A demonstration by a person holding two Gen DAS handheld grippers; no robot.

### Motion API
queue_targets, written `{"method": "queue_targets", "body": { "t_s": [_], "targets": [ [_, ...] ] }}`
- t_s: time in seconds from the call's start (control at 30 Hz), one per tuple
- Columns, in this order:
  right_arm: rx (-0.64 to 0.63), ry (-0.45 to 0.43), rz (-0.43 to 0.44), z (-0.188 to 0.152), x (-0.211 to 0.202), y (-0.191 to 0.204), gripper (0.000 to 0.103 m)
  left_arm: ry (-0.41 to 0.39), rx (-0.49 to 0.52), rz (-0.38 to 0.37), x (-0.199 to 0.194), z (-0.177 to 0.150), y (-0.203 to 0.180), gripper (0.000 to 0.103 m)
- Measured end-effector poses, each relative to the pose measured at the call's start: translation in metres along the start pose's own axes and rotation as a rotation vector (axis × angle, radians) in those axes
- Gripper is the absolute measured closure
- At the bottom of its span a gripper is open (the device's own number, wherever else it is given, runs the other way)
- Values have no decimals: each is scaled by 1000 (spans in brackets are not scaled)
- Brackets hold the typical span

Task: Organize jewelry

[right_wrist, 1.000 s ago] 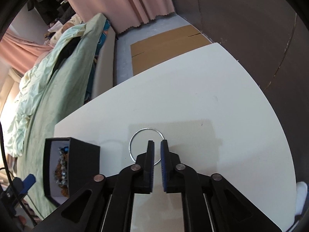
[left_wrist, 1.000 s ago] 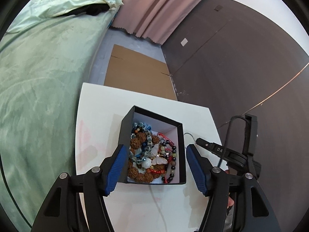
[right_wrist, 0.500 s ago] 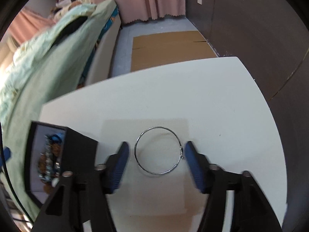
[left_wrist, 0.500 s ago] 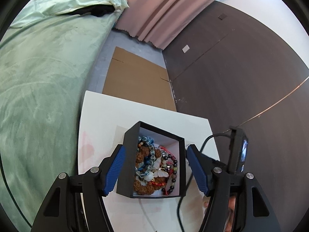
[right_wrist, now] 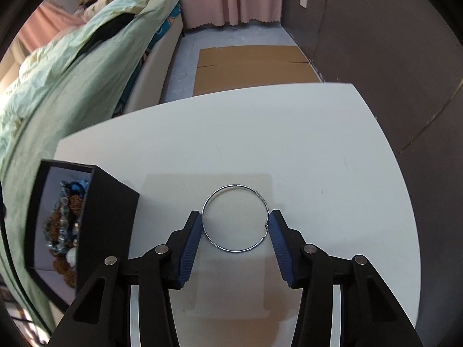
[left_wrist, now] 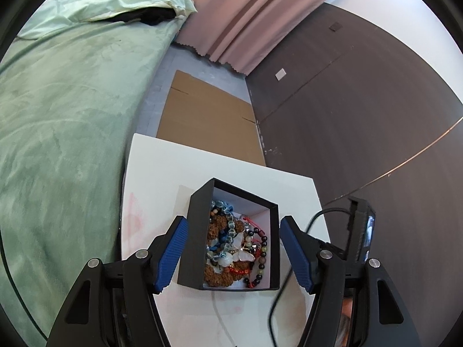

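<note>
Jewelry sits in two places on a white table [right_wrist: 289, 133]. Only the right wrist view shows a thin silver hoop bracelet [right_wrist: 235, 218] lying flat; the right gripper [right_wrist: 235, 222] has just been closing, its blue pads [right_wrist: 191, 240] now touching the hoop's two sides. The left wrist view looks into an open black box [left_wrist: 199, 231] heaped with beaded bracelets [left_wrist: 231, 248], while the left gripper [left_wrist: 233, 251] is spread wide around the box, pads clear of its walls. A green bedspread [left_wrist: 66, 121] lies beyond
</note>
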State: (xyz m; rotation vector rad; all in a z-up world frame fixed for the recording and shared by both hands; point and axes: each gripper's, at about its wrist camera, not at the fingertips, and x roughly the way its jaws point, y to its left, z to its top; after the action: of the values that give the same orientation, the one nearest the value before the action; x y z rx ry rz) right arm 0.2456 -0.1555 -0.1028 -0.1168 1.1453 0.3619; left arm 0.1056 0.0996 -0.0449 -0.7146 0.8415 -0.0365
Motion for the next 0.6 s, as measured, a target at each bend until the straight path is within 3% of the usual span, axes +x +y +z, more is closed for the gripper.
{"method": "queue_targets", "body": {
  "t_s": [0.2, 0.5, 0.57, 0.6],
  "targets": [
    [75, -85, 152, -4, -34, -10, 55, -5, 31, 26, -5, -8, -3, 36],
    [72, -183, 402, -9, -71, 19, 55, -13, 28, 60, -10, -12, 3, 34],
    [57, -188, 451, -11, -73, 33, 55, -21, 13, 65, -13, -12, 7, 14],
    [53, -188, 465, -11, -73, 37, 55, -32, 3, 60, -15, -12, 9, 10]
  ]
}}
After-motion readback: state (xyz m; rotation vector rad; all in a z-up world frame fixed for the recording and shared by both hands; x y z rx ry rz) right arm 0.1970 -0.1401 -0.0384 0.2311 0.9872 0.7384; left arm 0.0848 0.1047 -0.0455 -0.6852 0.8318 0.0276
